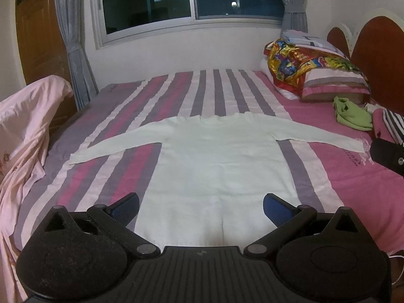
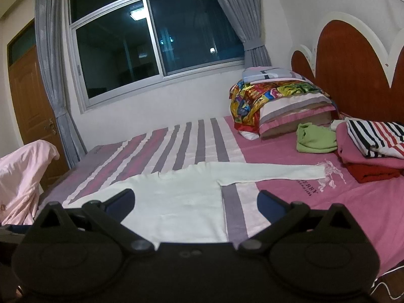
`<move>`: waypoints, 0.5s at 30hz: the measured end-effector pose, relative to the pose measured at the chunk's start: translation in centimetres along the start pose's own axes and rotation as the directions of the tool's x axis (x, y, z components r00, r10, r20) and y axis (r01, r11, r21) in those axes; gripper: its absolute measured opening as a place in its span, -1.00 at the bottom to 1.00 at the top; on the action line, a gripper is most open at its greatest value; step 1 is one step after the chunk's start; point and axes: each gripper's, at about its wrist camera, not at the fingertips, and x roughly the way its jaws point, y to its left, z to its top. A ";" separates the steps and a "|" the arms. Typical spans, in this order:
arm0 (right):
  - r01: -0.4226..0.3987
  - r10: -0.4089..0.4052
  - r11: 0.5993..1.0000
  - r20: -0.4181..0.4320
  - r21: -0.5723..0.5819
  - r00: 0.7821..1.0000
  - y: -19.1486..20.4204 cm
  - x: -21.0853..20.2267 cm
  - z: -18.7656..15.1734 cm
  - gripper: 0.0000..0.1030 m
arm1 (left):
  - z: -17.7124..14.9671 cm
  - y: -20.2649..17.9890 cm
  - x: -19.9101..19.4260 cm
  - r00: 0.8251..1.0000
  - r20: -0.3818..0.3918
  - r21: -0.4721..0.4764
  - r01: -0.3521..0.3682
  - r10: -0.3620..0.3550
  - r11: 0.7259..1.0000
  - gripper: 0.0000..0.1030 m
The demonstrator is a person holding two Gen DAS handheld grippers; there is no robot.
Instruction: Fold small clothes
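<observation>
A small white long-sleeved sweater (image 1: 214, 156) lies flat on the striped bed cover (image 1: 121, 176), both sleeves spread out sideways, hem toward me. My left gripper (image 1: 200, 208) is open and empty, its blue pads over the sweater's hem. My right gripper (image 2: 195, 200) is open and empty above the sweater (image 2: 176, 197) and its right side; the right sleeve (image 2: 272, 173) stretches out ahead. Part of the right gripper's body (image 1: 388, 154) shows at the right edge of the left wrist view.
A green garment (image 2: 315, 140) and a stack of folded clothes (image 2: 373, 156) lie at the right near the pillows (image 2: 282, 106) and the headboard (image 2: 353, 58). A pink cloth (image 1: 22, 136) hangs at the left bed edge. The window wall is behind.
</observation>
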 end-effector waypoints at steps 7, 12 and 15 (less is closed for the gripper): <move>0.000 0.000 1.000 0.001 0.001 1.000 0.0 0.0 0.0 0.99 | 0.0 0.1 0.1 1.000 -0.003 -0.002 0.001 -0.001 1.000 1.00; -0.002 0.002 1.000 0.000 -0.001 1.000 0.0 0.0 0.0 0.99 | -0.1 0.1 0.3 1.000 -0.006 -0.009 0.000 0.000 1.000 1.00; -0.001 0.001 1.000 0.002 -0.003 1.000 0.0 0.1 0.0 0.99 | -0.1 0.1 0.5 1.000 -0.009 -0.012 0.002 -0.002 1.000 1.00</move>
